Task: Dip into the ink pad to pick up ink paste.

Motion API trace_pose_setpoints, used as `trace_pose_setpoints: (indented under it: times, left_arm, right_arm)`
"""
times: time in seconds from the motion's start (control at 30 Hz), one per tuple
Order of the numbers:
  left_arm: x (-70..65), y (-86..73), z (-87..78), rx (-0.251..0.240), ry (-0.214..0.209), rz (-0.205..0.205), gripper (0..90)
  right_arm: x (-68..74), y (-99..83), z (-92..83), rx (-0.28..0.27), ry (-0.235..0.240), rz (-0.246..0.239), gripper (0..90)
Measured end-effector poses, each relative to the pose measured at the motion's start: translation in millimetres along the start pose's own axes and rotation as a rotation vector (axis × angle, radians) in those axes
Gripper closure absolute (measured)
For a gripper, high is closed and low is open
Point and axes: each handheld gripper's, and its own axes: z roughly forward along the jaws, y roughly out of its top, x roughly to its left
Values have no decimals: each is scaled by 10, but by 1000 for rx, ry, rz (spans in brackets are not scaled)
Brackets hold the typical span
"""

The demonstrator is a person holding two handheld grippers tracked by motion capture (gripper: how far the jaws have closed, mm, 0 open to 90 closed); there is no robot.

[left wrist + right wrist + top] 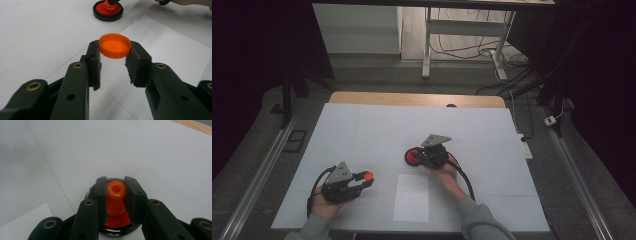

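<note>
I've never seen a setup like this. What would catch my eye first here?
The bright orange against the pale table: the left gripper pinches a round orange cap by its edges, near the table's front left. Right of it, the right gripper clamps an orange stamp over a round black dish with a red pad. A white sheet of paper lies between the two hands.

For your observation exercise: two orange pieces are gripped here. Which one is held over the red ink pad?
The knob-shaped orange stamp in the right gripper, over the ink pad. The flat orange cap is in the left gripper.
</note>
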Motion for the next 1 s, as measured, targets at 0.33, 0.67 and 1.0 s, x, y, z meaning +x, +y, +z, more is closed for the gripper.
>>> trace_pose_setpoints:
  times: [0.33, 0.67, 1.0]
  left_arm:
    - [-16, -2, -5, 0, 0, 0, 655]
    - [-7, -6, -26, -6, 4, -9, 655]
    - [-10, -7, -26, -5, 5, -11, 655]
  right_arm:
    - [-7, -38, 2, -25, 2, 13, 731]
    - [-15, -68, 0, -44, 9, 22, 732]
    - [0, -80, 1, -53, -1, 13, 733]
